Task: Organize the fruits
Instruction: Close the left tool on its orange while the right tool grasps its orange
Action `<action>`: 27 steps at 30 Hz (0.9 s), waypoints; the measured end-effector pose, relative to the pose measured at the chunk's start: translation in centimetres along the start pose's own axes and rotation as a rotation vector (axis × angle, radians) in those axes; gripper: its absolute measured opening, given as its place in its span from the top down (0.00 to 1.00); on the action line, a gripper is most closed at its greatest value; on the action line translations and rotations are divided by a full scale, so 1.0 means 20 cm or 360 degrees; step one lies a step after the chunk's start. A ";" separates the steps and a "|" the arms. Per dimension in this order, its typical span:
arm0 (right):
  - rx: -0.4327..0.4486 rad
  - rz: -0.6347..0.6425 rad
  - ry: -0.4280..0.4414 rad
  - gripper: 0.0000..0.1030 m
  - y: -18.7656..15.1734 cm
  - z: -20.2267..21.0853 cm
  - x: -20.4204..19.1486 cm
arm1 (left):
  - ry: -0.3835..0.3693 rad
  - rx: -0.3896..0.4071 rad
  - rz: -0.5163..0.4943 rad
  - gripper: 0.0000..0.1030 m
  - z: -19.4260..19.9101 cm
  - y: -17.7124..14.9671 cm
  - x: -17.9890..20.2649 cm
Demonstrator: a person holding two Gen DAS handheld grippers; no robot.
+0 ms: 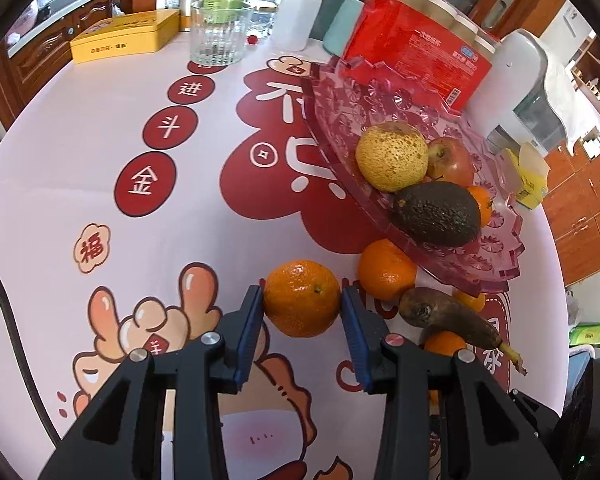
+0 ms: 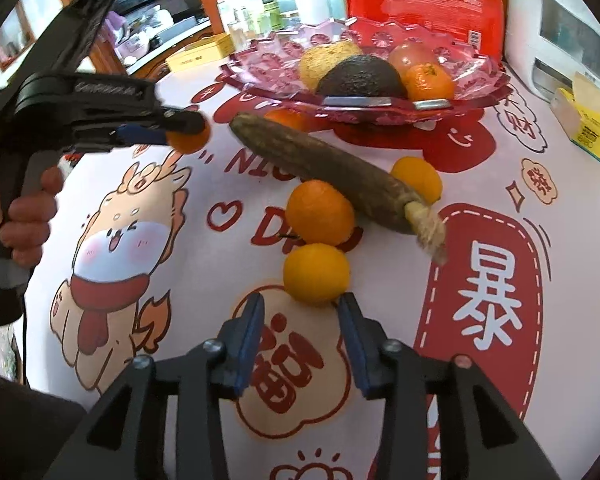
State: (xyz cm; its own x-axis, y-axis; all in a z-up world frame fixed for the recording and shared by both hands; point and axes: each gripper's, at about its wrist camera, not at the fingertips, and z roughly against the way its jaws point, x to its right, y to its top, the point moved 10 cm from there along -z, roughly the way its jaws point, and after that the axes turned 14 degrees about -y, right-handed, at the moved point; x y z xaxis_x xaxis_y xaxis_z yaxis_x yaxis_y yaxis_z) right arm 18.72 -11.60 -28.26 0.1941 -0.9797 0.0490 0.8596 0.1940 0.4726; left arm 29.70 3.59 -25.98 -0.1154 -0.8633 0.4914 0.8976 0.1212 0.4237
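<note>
My left gripper (image 1: 302, 300) is shut on a mandarin (image 1: 302, 298) and holds it above the table, left of the pink glass fruit bowl (image 1: 496, 268). The bowl holds a pear (image 1: 392, 156), an apple (image 1: 450, 160), an avocado (image 1: 436, 214) and a mandarin (image 1: 482, 202). Another mandarin (image 1: 386, 268) and a brown banana (image 1: 448, 316) lie beside the bowl. My right gripper (image 2: 300, 308) is open, just short of a yellow mandarin (image 2: 316, 272). Two more mandarins (image 2: 320, 212) (image 2: 418, 178) flank the banana (image 2: 328, 164). The left gripper (image 2: 182, 126) with its mandarin also shows in the right wrist view.
A drinking glass (image 1: 218, 32), a yellow tin (image 1: 128, 34), bottles and a red package (image 1: 416, 54) stand at the back of the table. A white appliance (image 1: 520, 84) and a yellow carton (image 2: 592, 128) sit right of the bowl (image 2: 380, 110).
</note>
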 end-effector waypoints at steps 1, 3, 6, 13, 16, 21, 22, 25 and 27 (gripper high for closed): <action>-0.0002 -0.0018 -0.0005 0.60 0.01 0.00 0.01 | 0.0001 0.0003 0.0004 0.63 0.00 0.00 -0.01; -0.0001 -0.0048 -0.0006 0.60 0.03 -0.01 0.02 | 0.0012 0.0000 0.0013 0.63 0.01 0.00 -0.02; 0.0013 -0.0083 -0.0018 0.60 0.07 -0.02 0.04 | 0.0019 0.0001 0.0022 0.63 0.02 -0.01 -0.04; -0.0013 -0.0083 -0.0002 0.60 0.06 -0.04 0.03 | 0.0021 -0.0006 0.0059 0.63 0.05 -0.01 -0.05; -0.0001 -0.0082 0.0004 0.62 0.07 -0.03 0.03 | 0.0023 -0.0002 0.0049 0.63 0.06 -0.01 -0.04; 0.0040 -0.0060 0.0023 0.66 0.09 0.00 0.03 | 0.0039 0.0016 0.0016 0.63 0.09 0.01 -0.01; 0.0044 -0.0057 0.0025 0.66 0.09 0.01 0.03 | 0.0047 0.0029 0.0000 0.63 0.11 0.02 0.00; 0.0057 -0.0043 0.0057 0.66 0.11 0.05 0.02 | 0.0039 0.0066 -0.0016 0.63 0.15 0.07 0.02; 0.0091 -0.0029 0.0077 0.66 0.13 0.08 0.01 | 0.0039 0.0090 -0.0038 0.63 0.18 0.10 0.04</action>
State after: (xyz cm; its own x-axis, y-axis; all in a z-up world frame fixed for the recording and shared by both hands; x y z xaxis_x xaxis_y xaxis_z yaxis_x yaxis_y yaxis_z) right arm 20.27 -11.41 -25.53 0.2025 -0.9793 -0.0020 0.8350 0.1716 0.5228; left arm 29.82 4.85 -21.97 -0.1251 -0.8780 0.4620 0.8692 0.1275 0.4777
